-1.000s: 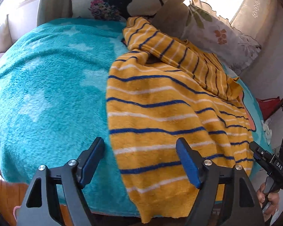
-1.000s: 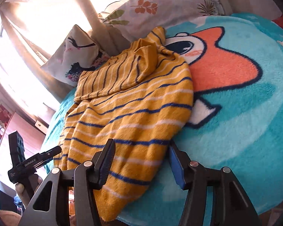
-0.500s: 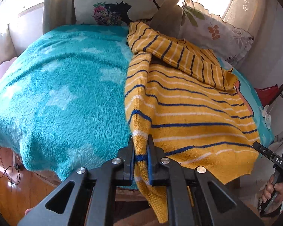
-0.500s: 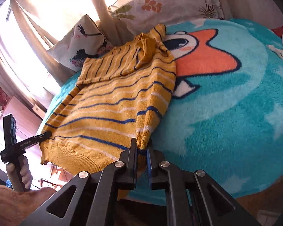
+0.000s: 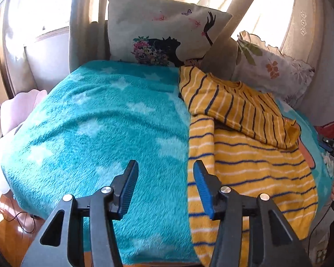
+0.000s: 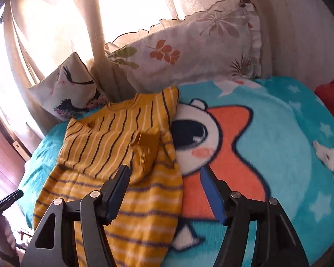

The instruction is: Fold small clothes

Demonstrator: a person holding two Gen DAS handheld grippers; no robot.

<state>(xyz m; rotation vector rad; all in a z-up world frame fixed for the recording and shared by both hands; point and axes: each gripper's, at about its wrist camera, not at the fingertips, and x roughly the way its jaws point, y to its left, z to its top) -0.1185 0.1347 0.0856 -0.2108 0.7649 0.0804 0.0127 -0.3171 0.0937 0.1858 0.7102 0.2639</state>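
A yellow sweater (image 5: 245,169) with blue and white stripes lies flat on the teal star blanket (image 5: 100,122), its sleeves folded across the chest. My left gripper (image 5: 164,166) hovers over the blanket just left of the sweater's edge, its jaws opening with only blanket below them. In the right wrist view the sweater (image 6: 113,138) lies left of the cartoon print on the blanket (image 6: 278,144). The jaws of my right gripper (image 6: 164,169) are opening above the sweater's right edge; the pads do not press on it. Each view catches the other gripper at its edge.
Two printed pillows (image 5: 162,33) (image 6: 189,51) lean against the curtains at the head of the bed. A pink chair (image 5: 17,109) stands at the left and a red item (image 6: 331,95) at the right. Wooden floor (image 5: 2,220) shows past the bed's front edge.
Half a second ago both grippers were shut on the sweater's lower corners. Both have let go, opened and risen, and now look farther up the bed.
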